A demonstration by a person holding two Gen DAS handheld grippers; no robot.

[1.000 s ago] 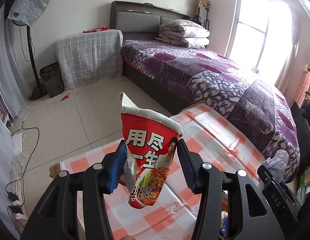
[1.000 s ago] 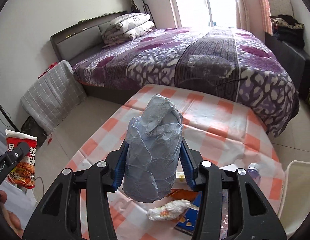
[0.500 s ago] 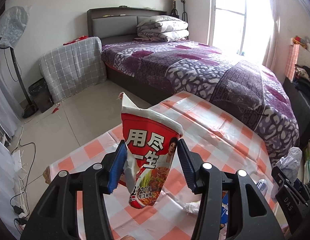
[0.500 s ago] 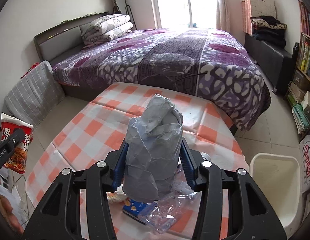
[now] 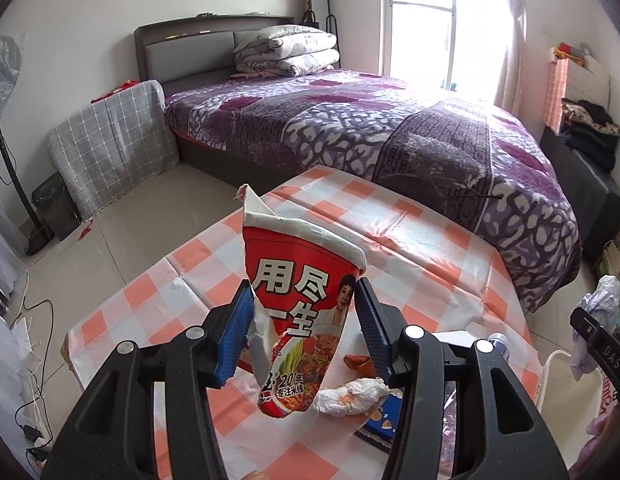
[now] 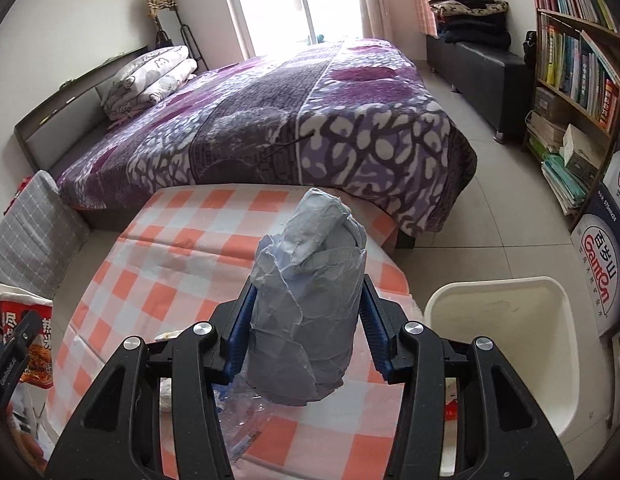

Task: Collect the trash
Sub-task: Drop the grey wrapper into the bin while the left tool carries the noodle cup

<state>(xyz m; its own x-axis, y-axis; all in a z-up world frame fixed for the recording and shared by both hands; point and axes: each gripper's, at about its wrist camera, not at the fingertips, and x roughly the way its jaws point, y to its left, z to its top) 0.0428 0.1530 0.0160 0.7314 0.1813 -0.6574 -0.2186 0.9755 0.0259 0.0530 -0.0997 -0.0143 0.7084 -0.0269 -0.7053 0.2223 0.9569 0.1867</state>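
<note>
My left gripper (image 5: 304,330) is shut on a crushed red noodle cup (image 5: 300,300) and holds it above the orange-checked table (image 5: 393,232). The cup also shows at the left edge of the right wrist view (image 6: 24,340). My right gripper (image 6: 306,330) is shut on a crumpled grey plastic bag (image 6: 308,312), held above the table's right side (image 6: 182,248). A white bin (image 6: 497,344) stands on the floor just right of the table. On the table lie a crumpled tissue (image 5: 351,396), a blue packet (image 5: 383,426) and an orange wrapper (image 5: 357,360).
A bed with a purple blanket (image 6: 294,120) stands right behind the table. A bookshelf (image 6: 573,64) and a black bench (image 6: 477,68) line the right wall. A clear plastic wrapper (image 6: 246,428) lies under my right gripper. A grey checked cushion (image 5: 110,140) leans by the bed.
Both grippers have swung to the right with their loads still held. The white bin has come fully into the right wrist view. More table trash now shows under the left gripper.
</note>
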